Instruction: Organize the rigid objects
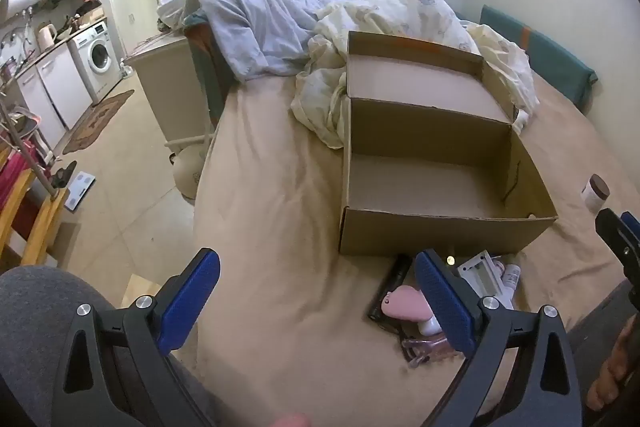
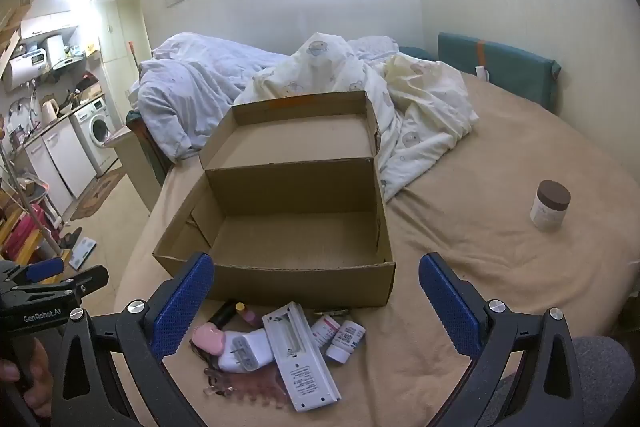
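Observation:
An open, empty cardboard box (image 2: 280, 223) (image 1: 436, 187) stands on the beige bed with its lid tipped back. In front of it lies a small pile: a white remote (image 2: 302, 359) with its battery bay showing, a white plug adapter (image 2: 244, 349), a pink heart-shaped item (image 2: 208, 339) (image 1: 400, 305), two small white bottles (image 2: 342, 341), a black tube (image 2: 222, 313) and a clear pink hair clip (image 2: 240, 385). A brown-lidded jar (image 2: 550, 205) (image 1: 595, 193) stands apart on the right. My right gripper (image 2: 316, 301) hangs open over the pile. My left gripper (image 1: 318, 297) is open, left of the pile.
Rumpled duvets (image 2: 320, 83) lie behind the box. A green cushion (image 2: 496, 71) leans on the wall. The bed's left edge drops to a tiled floor (image 1: 120, 187) with a washing machine (image 1: 98, 57) and kitchen units. A grey-clad knee (image 1: 40, 327) shows at the bottom.

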Tool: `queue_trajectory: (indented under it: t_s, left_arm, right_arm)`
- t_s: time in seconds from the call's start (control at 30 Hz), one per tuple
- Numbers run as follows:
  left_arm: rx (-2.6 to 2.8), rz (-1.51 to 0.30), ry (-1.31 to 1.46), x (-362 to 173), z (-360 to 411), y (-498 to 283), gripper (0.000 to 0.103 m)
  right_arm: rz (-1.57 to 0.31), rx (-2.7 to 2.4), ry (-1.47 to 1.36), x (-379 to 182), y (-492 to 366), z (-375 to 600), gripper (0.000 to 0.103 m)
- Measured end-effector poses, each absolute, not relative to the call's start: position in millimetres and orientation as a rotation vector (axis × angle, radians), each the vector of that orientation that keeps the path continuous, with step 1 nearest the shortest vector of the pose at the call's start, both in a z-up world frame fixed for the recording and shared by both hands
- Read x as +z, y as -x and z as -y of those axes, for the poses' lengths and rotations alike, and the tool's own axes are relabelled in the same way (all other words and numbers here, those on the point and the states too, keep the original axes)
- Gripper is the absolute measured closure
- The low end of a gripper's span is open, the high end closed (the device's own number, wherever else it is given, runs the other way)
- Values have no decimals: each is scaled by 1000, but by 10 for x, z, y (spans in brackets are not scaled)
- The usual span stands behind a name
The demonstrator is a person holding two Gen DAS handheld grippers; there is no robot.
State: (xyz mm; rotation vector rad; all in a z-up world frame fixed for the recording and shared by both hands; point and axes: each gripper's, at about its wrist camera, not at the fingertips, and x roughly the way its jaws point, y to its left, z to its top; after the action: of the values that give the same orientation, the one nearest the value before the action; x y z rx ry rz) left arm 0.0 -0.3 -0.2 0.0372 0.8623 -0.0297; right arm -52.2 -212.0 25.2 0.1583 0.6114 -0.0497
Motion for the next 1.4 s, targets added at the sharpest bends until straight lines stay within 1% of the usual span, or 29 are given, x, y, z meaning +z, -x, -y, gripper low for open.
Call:
queue_trajectory:
  t_s: [1.4]
  left_arm:
    - [-21, -856, -34, 19, -12, 25, 5]
  right_arm:
    - [-607, -55, -143, 249, 536, 2086, 0]
